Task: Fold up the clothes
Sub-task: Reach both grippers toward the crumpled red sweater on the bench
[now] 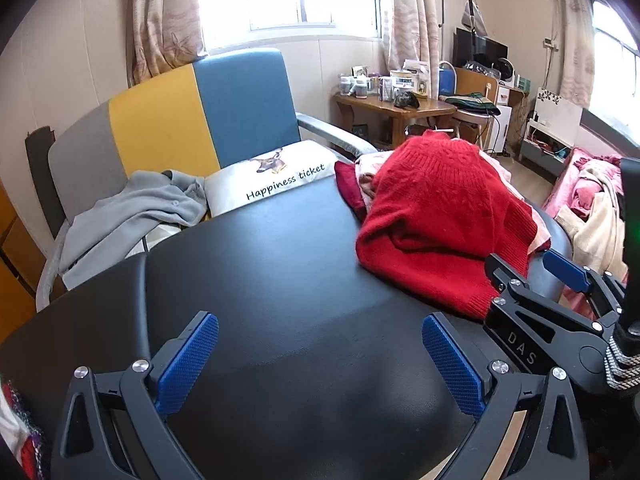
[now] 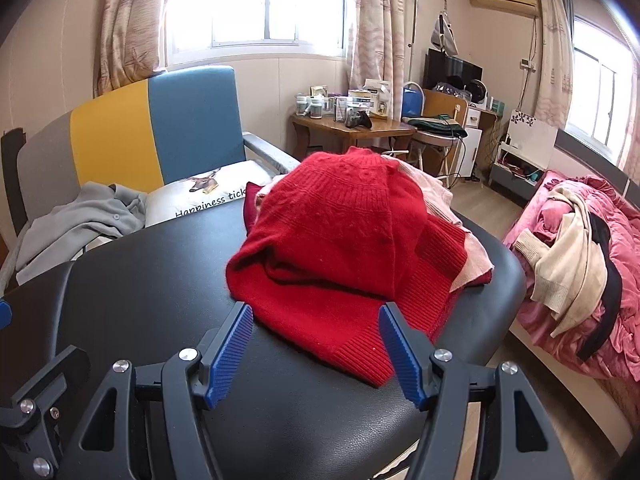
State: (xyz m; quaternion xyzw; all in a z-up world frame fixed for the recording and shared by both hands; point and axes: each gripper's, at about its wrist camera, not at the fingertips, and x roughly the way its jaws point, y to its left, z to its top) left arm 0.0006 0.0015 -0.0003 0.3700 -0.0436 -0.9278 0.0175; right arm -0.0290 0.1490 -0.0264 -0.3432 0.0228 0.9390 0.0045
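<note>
A red knit sweater lies crumpled on top of a heap of pinkish and dark red clothes on the right part of a black padded table. My left gripper is open over bare black surface, left of the sweater, holding nothing. My right gripper is open too, its blue fingers on either side of the sweater's near hem without closing on it. In the left wrist view the right gripper shows at the sweater's right edge.
Behind the table stands a grey, yellow and blue armchair with a grey garment and a white cushion. A pink bed with a cream garment lies to the right. A cluttered wooden desk is at the back.
</note>
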